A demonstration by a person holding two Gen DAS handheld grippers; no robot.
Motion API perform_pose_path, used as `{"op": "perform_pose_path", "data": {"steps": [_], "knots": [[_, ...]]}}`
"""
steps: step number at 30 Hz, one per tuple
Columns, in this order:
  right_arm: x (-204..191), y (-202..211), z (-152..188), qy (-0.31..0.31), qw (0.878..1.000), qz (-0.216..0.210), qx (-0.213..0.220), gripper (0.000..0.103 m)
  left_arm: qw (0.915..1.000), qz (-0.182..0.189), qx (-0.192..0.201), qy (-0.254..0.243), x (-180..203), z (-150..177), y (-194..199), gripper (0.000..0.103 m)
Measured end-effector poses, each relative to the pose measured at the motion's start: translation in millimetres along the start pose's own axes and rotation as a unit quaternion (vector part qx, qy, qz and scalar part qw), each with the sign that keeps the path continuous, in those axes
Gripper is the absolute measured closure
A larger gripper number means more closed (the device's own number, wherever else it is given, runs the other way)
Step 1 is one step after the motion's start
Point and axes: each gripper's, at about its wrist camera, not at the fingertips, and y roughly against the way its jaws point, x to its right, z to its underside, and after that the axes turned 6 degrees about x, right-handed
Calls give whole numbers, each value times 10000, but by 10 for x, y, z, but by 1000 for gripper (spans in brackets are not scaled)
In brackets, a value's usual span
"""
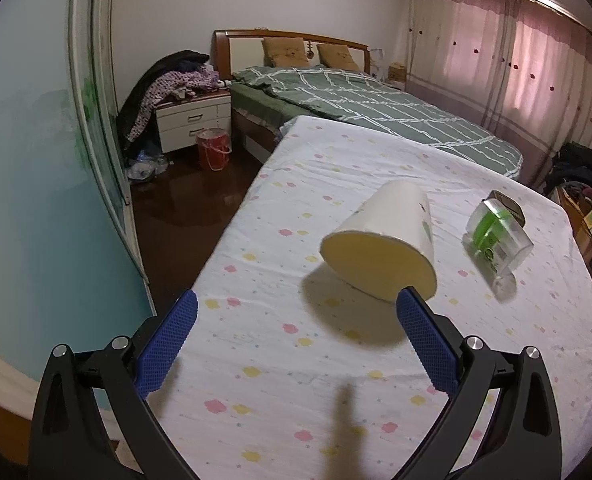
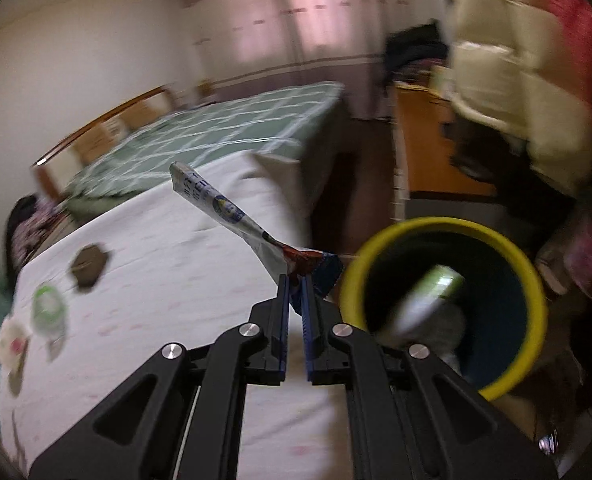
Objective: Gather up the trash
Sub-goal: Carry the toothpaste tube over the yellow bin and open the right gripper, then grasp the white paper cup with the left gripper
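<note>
Mattress (image 1: pixel 336 360), white sheet w/ pink and yellow dots, fills the foreground; made bed w/ green check cover (image 1: pixel 376 112) beyond it. Yellow-rimmed bin (image 2: pixel 536 292) stands off the mattress edge, right wrist view; green-and-white packet plus other trash inside. Paper cup (image 1: pixel 380 248) lies on its side on the sheet, mouth toward left wrist cam. Clear plastic bottle w/ green label (image 1: pixel 496 240) lies just right of cup, apart from it; small dark item behind it, type unclear. Left tongs (image 1: pixel 296 304) apart, nothing between; right pad tip overlaps cup rim in view, contact not confirmed. Right tongs (image 2: pixel 295 284) clamped on crumpled wrapper (image 2: pixel 224 208), wrapper sticking up over mattress, just left of bin rim. Right view blurred.
</note>
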Motion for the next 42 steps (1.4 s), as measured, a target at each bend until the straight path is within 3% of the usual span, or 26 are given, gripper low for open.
{"op": "perform_pose_path", "data": {"steps": [5,11,15,19,28,42], "knots": [[421,-66,16,-398,9971,645,44,96,9999,82,-82,-48,52,17,-17,5],[614,-176,76,-658,9929,988,33,96,9994,231,-207,-171,164,29,-53,5],[663,-176,61,-825,9907,1077,53,96,9989,349,-192,-248,243,-1,-35,5],[693,-175,62,-901,9895,1125,61,80,9983,466,-150,-306,308,-56,-21,5],[623,-158,53,-735,9910,1111,129,67,9961,612,-280,-572,456,-191,-132,5],[535,-173,41,-702,9924,1008,95,61,9899,736,-552,-1082,656,-702,-515,5]]}}
